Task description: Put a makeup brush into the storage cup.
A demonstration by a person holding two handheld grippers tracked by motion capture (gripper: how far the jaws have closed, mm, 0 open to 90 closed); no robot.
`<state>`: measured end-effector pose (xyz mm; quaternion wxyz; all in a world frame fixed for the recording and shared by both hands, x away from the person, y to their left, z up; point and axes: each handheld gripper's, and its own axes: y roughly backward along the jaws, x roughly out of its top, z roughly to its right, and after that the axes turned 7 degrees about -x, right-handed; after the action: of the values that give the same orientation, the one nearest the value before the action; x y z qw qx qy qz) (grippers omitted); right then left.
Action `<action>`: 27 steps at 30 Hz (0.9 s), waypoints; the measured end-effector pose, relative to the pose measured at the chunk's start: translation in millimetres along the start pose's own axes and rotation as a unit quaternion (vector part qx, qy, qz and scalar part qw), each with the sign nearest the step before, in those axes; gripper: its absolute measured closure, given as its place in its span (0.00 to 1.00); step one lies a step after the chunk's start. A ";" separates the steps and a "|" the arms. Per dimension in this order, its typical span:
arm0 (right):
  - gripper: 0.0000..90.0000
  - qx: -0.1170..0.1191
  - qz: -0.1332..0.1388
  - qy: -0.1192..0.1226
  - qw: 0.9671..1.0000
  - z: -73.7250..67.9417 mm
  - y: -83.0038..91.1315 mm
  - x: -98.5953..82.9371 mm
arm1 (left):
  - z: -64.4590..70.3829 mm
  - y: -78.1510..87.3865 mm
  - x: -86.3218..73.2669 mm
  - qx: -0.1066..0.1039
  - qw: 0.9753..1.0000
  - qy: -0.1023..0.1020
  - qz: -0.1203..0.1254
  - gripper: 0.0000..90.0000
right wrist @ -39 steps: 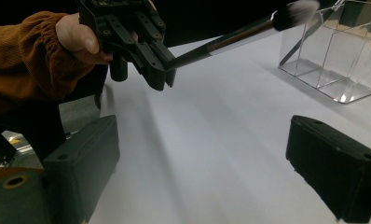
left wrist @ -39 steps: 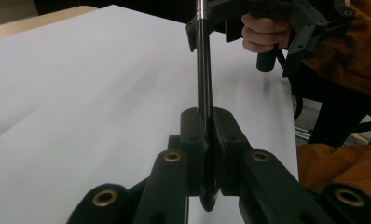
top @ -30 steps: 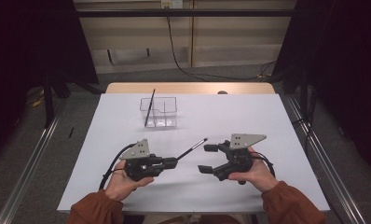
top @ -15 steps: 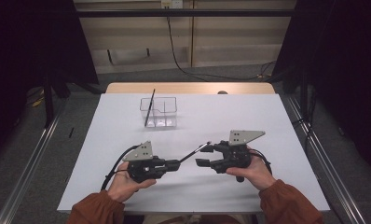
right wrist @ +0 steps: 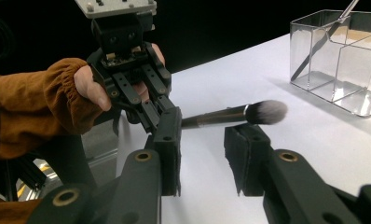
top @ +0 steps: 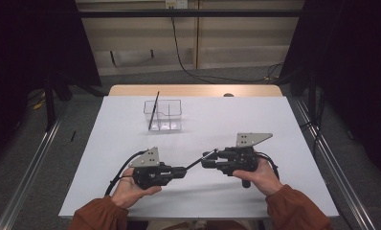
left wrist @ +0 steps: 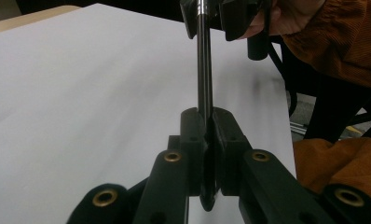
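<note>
A black-handled makeup brush (top: pixel 200 160) with a pale, dark-tipped bristle head (right wrist: pixel 266 112) is held off the white table. My left gripper (top: pixel 181 170) is shut on the handle's lower end, and its pads (left wrist: pixel 193 135) clamp the shaft (left wrist: pixel 204 70). My right gripper (top: pixel 205 161) faces it from the right and is open. Its pads (right wrist: pixel 170 140) stand wide apart, and the brush head hangs just beyond and above the gap, touching neither. In the right gripper view the left gripper (right wrist: pixel 132 60) and its hand sit behind the brush.
A clear compartmented box (top: pixel 163 115) stands on the far middle of the table (top: pixel 274 120), with a thin dark stick (top: pixel 153 109) leaning in its left compartment. The same box (right wrist: pixel 342 60) appears at upper right in the right gripper view. Table edges lie near both forearms.
My right gripper has moved left and slightly away from me, closing in on the brush's bristle end. The left gripper has kept hold of the handle and shifted little.
</note>
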<state>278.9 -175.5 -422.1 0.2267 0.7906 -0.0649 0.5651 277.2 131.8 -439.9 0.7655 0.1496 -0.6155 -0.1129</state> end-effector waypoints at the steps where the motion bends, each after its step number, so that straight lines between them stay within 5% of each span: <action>1: 0.76 0.002 0.001 -0.002 1.000 0.1 -0.1 0.0 | 0.3 -0.7 -0.4 -0.002 1.000 0.002 0.001 0.93; 11: 0.85 0.028 0.002 -0.026 0.999 2.8 -1.1 -1.1 | 0.6 -3.8 -2.2 -0.008 1.000 -0.005 -0.011 0.93; 27: 0.93 0.057 -0.005 -0.033 0.998 1.1 -2.0 1.3 | 0.9 -7.7 -4.3 -0.008 1.000 -0.005 -0.018 0.91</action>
<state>281.0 -174.0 -421.7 0.1825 0.8208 -0.0360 0.5401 275.4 126.1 -446.5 0.7613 0.1535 -0.6160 -0.1322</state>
